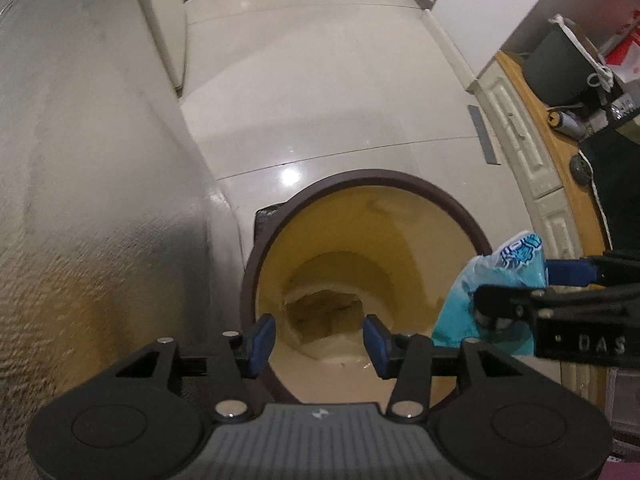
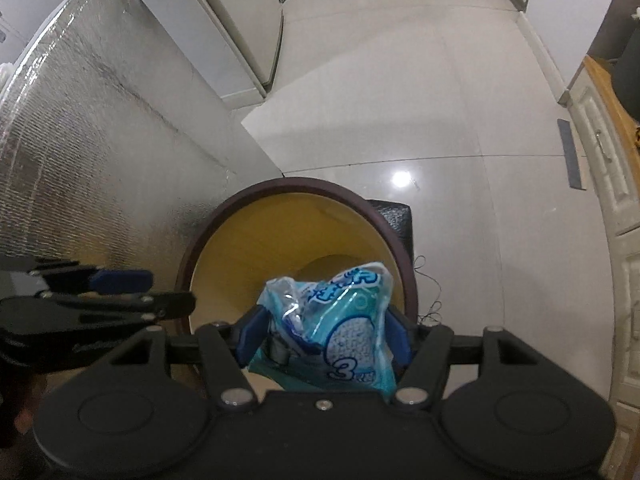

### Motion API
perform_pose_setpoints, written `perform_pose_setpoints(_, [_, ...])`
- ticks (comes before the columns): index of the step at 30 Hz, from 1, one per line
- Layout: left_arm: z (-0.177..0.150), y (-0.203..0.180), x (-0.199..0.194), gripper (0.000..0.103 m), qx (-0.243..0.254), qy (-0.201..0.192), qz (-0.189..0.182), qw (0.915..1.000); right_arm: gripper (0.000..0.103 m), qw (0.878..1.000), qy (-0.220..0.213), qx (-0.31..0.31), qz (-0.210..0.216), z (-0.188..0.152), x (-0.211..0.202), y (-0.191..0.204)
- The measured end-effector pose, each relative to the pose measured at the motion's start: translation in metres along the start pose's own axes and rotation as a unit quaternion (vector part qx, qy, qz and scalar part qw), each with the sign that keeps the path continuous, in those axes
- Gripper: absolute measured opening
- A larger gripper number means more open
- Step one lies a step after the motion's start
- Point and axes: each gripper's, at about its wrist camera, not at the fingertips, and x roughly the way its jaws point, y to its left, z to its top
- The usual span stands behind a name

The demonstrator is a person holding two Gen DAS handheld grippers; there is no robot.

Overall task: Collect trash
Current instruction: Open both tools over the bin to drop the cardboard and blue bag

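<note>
A round bin [image 1: 440, 196] with a brown rim and yellow inside stands on the floor below both grippers; something brownish lies at its bottom [image 1: 324, 312]. My left gripper [image 1: 319, 345] hangs over the bin's near rim, jaws apart, nothing between the blue pads. It shows in the right wrist view as the left gripper [image 2: 160, 292], at the bin's left rim. My right gripper [image 2: 325, 340] is shut on a crumpled blue plastic packet [image 2: 344, 320] above the bin [image 2: 288, 232]. In the left wrist view the packet [image 1: 500, 280] and the right gripper [image 1: 532, 286] sit over the bin's right rim.
A silver foil-faced panel [image 1: 100, 200] rises close on the left. A cream cabinet [image 1: 516, 136] with a wooden top and a dark pot [image 1: 560, 68] stands on the right. A black object [image 2: 390, 216] and a thin cable [image 2: 430, 280] lie behind the bin on the glossy tiled floor [image 1: 320, 100].
</note>
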Motion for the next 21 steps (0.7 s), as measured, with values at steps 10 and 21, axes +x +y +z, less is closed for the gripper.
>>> perform_pose_setpoints(10, [-0.008, -0.001, -0.003, 0.068, -0.008, 0.0, 0.003, 1.0, 0.075, 1.0, 0.006, 0.003, 0.021, 0.002, 0.01, 0.001])
perform_pose_setpoints(21, [-0.018, -0.01, -0.007, 0.089, -0.016, -0.001, 0.007, 0.9998, 0.075, 1.0, 0.012, 0.016, 0.01, -0.013, -0.003, -0.017])
